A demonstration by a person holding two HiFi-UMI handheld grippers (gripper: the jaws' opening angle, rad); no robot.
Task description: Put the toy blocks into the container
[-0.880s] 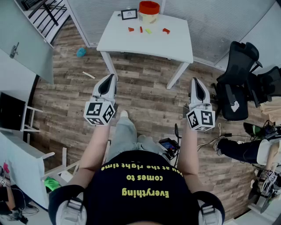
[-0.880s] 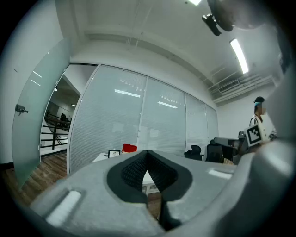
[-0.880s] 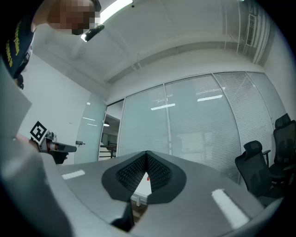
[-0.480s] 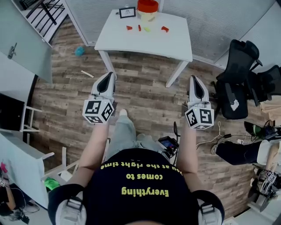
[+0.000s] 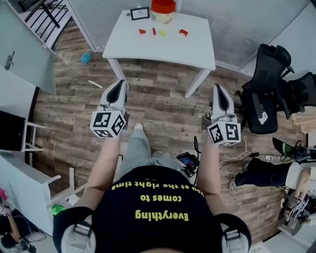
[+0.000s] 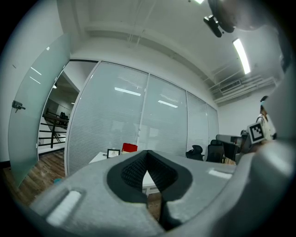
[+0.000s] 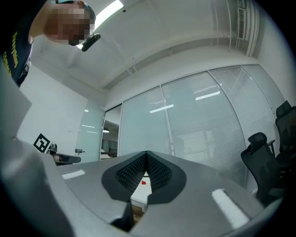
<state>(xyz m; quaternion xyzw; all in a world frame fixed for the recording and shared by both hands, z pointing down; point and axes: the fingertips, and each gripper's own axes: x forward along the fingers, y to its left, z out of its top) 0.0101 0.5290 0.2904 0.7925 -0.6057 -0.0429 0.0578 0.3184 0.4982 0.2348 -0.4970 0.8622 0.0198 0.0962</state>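
Note:
A white table (image 5: 163,47) stands far ahead of me. On it lie three red blocks (image 5: 142,31) (image 5: 153,31) (image 5: 183,32) and a yellow-green block (image 5: 163,33), in front of a red-lidded container (image 5: 163,6). My left gripper (image 5: 121,82) and right gripper (image 5: 217,87) hang over the wooden floor, well short of the table, both shut with nothing in them. The left gripper view shows its jaws (image 6: 147,152) meeting, with the container (image 6: 130,148) far beyond. In the right gripper view the closed jaws (image 7: 146,153) frame a distant red block (image 7: 144,182).
A small picture frame (image 5: 139,13) stands on the table beside the container. Black office chairs (image 5: 269,89) crowd the right side, and a seated person's legs (image 5: 261,170) reach in there. A teal ball (image 5: 86,58) and a wooden stick (image 5: 95,84) lie on the floor at left.
The table and its blocks have slid towards the top edge of the head view. Both grippers keep their pose and stay shut.

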